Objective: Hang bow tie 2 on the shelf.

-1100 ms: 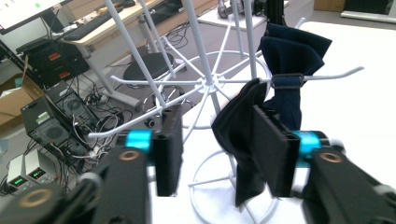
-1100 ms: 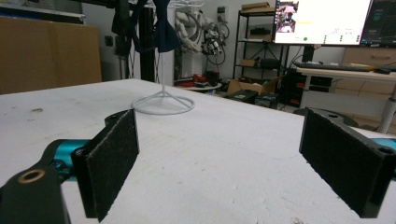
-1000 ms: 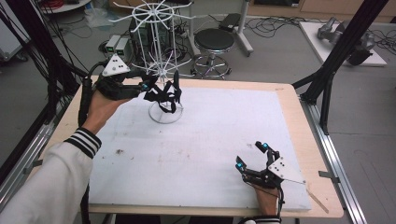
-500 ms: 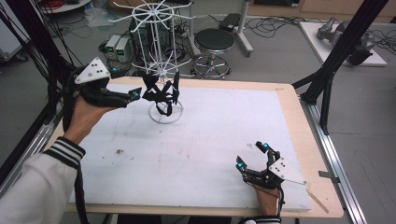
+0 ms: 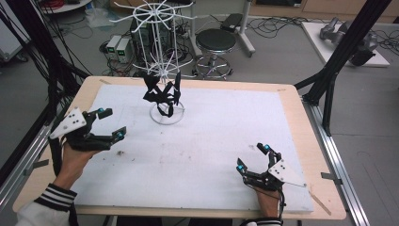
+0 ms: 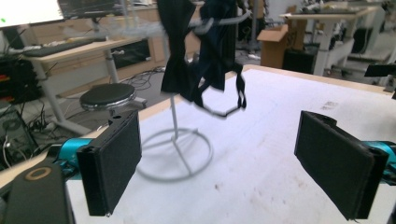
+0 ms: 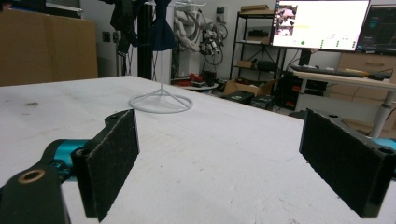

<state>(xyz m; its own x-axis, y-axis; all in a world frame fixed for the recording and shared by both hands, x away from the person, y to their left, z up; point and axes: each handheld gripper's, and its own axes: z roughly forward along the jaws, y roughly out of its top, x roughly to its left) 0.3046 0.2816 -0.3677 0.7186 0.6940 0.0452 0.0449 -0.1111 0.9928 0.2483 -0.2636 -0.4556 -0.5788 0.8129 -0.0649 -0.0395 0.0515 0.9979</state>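
A person is working at a white-topped table (image 5: 226,141), holding a two-jaw gripper in each hand. The left gripper (image 5: 109,124) is hovering with its jaws spread wide and nothing between them; they have just been opening. Ahead of it and a little to its right, well apart, a white wire rack (image 5: 165,66) is standing on a ring base, and black hair ties (image 5: 162,94) are hanging in a loose bunch from its lower arms. In the left gripper view the same hair ties (image 6: 205,56) are dangling above and beyond the open pads. They look light, soft and stretchy, likely to swing and snag on the thin arms, so a pinch on a free hanging loop below the arm looks the best hold. The rack itself seems light and could tip if tugged sideways. The right gripper (image 5: 254,157) is resting low near the table's near edge, jaws also spread wide and empty, with the rack far ahead of it. Beyond the table, a black stool (image 5: 215,41) and floor cables are lying clear of the work.
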